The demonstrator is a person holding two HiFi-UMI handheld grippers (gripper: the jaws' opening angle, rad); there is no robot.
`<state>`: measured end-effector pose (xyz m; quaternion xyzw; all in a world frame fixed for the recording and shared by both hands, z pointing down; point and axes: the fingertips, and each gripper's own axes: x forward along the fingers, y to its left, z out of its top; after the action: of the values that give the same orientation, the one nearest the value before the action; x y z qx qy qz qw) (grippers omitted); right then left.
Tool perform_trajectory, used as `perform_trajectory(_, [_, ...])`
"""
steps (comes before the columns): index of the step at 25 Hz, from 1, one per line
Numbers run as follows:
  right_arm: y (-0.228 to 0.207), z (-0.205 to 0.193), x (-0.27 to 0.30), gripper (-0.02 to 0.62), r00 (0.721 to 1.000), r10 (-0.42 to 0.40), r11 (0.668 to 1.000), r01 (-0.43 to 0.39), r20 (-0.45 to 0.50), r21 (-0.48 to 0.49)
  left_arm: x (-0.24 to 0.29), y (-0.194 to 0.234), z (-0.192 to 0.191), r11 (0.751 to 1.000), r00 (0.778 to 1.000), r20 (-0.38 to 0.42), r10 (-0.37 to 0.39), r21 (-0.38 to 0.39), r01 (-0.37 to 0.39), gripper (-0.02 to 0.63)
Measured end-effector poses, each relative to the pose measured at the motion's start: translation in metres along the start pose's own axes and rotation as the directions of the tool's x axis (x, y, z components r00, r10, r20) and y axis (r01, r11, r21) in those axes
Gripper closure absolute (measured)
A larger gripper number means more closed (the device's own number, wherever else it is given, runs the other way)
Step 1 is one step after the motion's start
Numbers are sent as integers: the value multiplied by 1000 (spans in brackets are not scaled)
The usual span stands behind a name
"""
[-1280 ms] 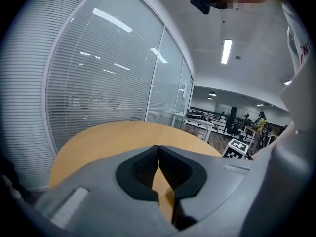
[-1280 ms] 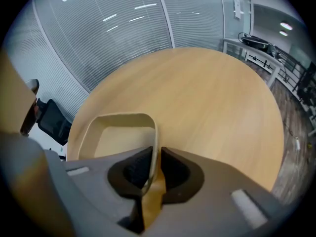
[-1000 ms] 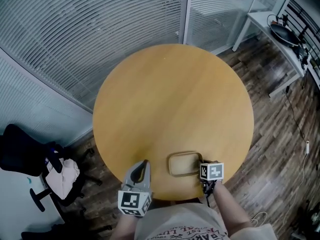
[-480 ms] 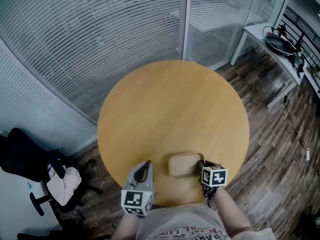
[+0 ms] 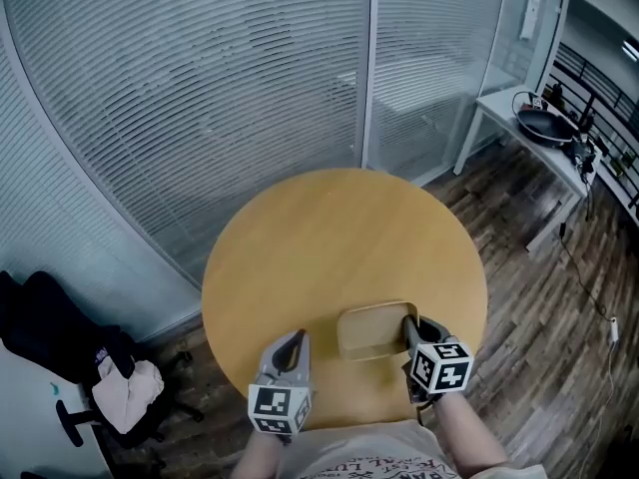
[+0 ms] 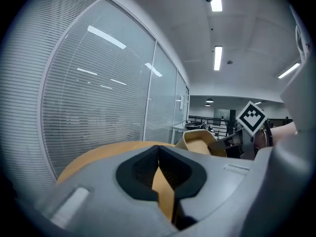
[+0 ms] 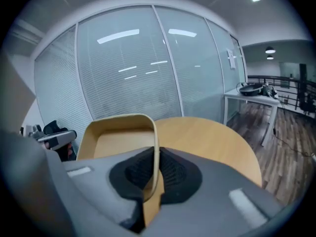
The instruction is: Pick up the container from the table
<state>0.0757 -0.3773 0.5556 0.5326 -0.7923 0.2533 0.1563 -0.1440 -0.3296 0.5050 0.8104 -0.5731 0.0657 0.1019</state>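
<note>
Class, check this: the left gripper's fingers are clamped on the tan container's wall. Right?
No: it is the right gripper whose fingers are clamped on the wall of the tan container, as the right gripper view shows. The left gripper is shut on nothing.

**Office meeting corner**

Floor-to-ceiling glass partitions (image 5: 200, 118) with slatted blinds wall in a round wooden table (image 5: 339, 238). A black swivel chair (image 5: 60, 337) stands at the table's left edge, on plank flooring (image 5: 539, 297); strip lights (image 6: 217, 58) run overhead.

— The table (image 5: 329, 238)?
— Smooth, matt wood. The container (image 5: 371, 335) between the right gripper (image 5: 410, 323) jaws looks like thin, matt tan plastic.
— Its pads (image 7: 174, 174)?
— Black, ribbed, rubbery; the shell is matt grey plastic.
</note>
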Motion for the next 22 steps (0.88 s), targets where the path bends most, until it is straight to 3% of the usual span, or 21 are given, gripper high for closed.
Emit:
perform_trajectory(5, [10,48,-24,578,983,-29,991,52,182,-123,2,3,23,1000,999,45,2,26,-3,598])
perform_trajectory(12, [20,87,-63,581,935,-14,976,90,354,-198,2,-13,43,999,996,85,-32,45,28,598])
perform_trajectory(17, [22,100,-70,589,907,-16,972,112,420,-207,5,-14,54,998,994,102,-39,56,34,598])
perform_trajectory(22, [22,95,-70,589,910,-14,974,106,415,-200,3,-14,52,998,994,98,-38,50,34,598])
